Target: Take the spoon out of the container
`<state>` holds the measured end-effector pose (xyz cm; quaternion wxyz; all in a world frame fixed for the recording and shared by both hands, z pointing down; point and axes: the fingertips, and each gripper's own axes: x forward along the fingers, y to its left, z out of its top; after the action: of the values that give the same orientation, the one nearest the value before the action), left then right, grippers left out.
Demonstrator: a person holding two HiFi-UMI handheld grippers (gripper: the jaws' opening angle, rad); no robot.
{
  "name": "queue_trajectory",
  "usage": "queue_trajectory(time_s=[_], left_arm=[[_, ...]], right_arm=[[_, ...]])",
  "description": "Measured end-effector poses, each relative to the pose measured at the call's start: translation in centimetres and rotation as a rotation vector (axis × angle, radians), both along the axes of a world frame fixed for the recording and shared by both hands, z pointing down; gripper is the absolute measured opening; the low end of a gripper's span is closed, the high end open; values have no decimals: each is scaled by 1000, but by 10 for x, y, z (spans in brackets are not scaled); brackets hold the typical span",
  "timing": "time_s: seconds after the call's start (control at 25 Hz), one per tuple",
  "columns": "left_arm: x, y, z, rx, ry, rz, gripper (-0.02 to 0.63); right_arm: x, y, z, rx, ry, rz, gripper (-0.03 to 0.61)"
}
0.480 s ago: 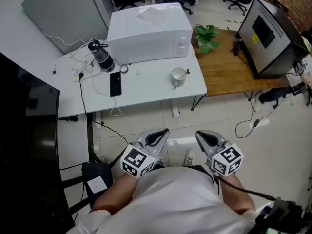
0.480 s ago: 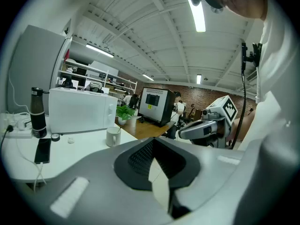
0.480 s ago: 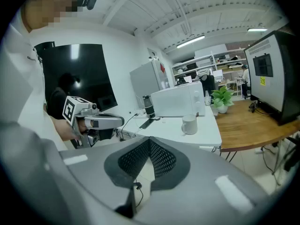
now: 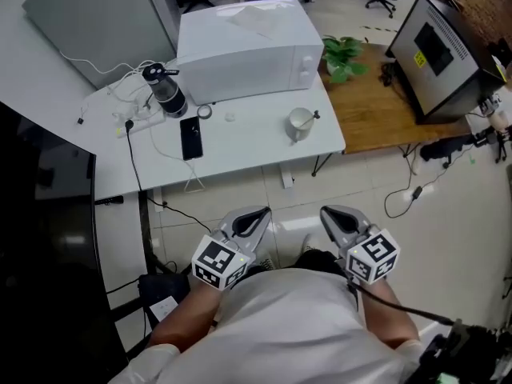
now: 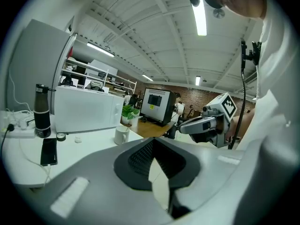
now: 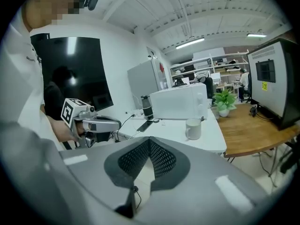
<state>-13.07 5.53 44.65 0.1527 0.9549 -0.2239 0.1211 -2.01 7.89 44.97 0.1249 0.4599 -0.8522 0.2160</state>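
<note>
A white mug stands on the white table, right of its middle, with a spoon leaning out of it to the right. Both grippers are held close to my body, well short of the table. My left gripper is shut with nothing in it, and so is my right gripper. In the left gripper view the mug is far beyond the closed jaws. The right gripper view shows the mug and spoon ahead of its closed jaws.
A white microwave stands behind the mug. A dark bottle, a black phone and cables lie at the table's left. A wooden table with a plant adjoins on the right. Tiled floor separates me from the table.
The head view has shifted a little, so the table sits slightly to the right and higher. Both grippers stay shut by my body, moved only slightly.
</note>
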Motion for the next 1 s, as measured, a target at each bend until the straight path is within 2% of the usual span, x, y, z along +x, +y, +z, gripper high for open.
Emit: queue_trajectory(time_s=[0.2,0.44,1.0], left_arm=[[3,-18,4,-7,20,-2,5],[14,-51,10,-10,8,-27,5],[91,-165,3,1,-24,-178,5]], right_arm=[[0,-19,1,-4,21,-13,6],[16,-55,3,7,17,-31,8],[86,-177,6,-8,-27,-190,8]])
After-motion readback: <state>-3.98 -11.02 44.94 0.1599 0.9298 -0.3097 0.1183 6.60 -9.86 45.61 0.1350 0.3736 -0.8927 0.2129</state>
